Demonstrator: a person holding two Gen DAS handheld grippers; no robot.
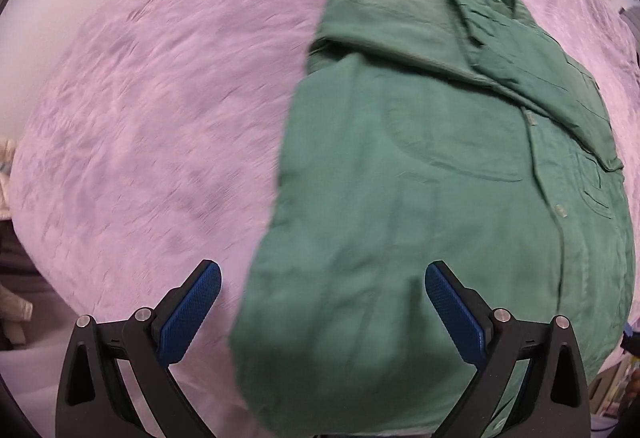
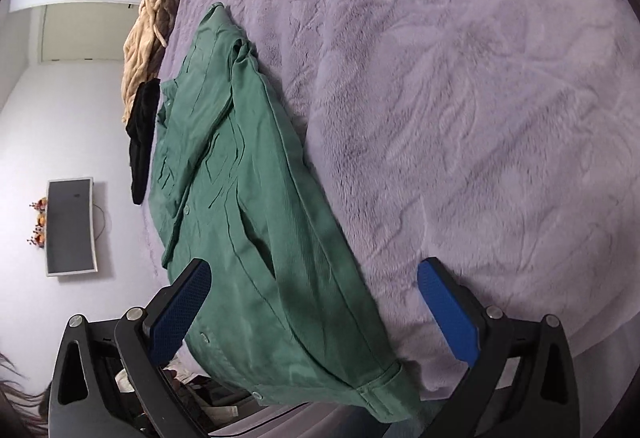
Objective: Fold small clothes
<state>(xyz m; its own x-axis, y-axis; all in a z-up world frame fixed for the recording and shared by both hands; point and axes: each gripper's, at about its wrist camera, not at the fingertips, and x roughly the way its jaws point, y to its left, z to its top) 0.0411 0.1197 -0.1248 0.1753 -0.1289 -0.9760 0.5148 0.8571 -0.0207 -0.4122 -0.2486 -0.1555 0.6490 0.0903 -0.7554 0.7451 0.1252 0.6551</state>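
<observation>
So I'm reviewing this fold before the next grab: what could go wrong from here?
The green shirt hangs over the near edge of the bed, so a tug might drag it off. The sleeve folded across it lies loose and could slip open. Both the left gripper and right gripper are open, holding nothing.

Green button-front shirt, partly folded: both sides turned in, sleeve laid diagonally over the chest, collar at far end. Lies flat lengthwise on the bed; front buttons and curved pocket seam visible.

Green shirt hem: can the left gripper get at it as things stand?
Probably yes. The left gripper is open over the green shirt, which lies on the purple blanket with nothing covering its near edge.
</observation>
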